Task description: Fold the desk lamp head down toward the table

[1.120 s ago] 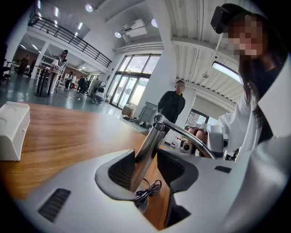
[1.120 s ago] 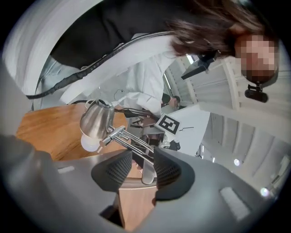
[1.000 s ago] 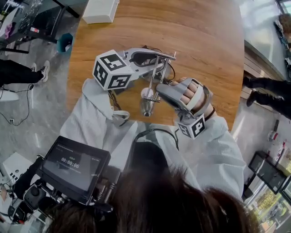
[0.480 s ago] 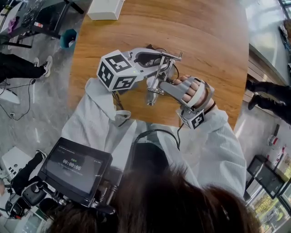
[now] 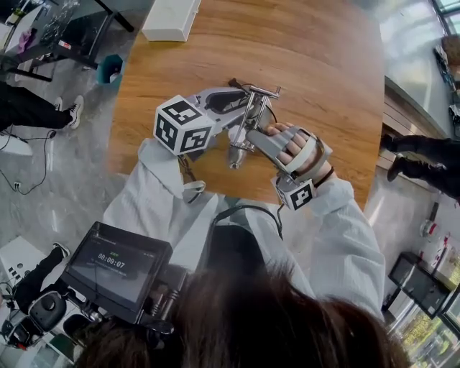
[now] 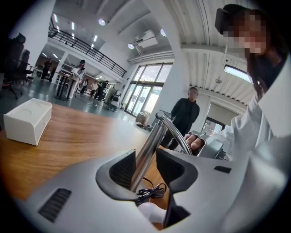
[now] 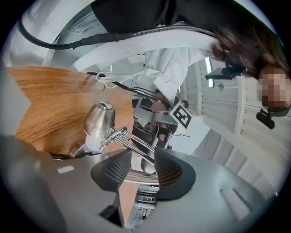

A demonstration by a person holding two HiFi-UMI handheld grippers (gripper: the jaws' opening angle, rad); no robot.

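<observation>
1. My left gripper (image 6: 146, 166): jaws wide, just been closing, straddling the lamp column (image 6: 148, 148), not clamping.
2. My right gripper (image 7: 142, 166): jaws wide, just been opening slightly, arm rods (image 7: 131, 143) between.
3. The lamp head (image 7: 99, 120) is hanging low over the table (image 5: 323, 72); I'm planning a slow push-down, bracing the column.

Desk lamp (image 5: 235, 152) near the front of the table (image 5: 323, 72) (box (image 5: 170, 19) at its far-left corner)

Tally: one wooden table (image 5: 323, 79), one desk lamp (image 5: 233, 154) on it, one white box (image 5: 169, 18), two grippers, namely left gripper (image 6: 145, 166) and right gripper (image 7: 142, 166), one dark screen (image 5: 118, 269), one teal bin (image 5: 110, 70) on the floor.
</observation>
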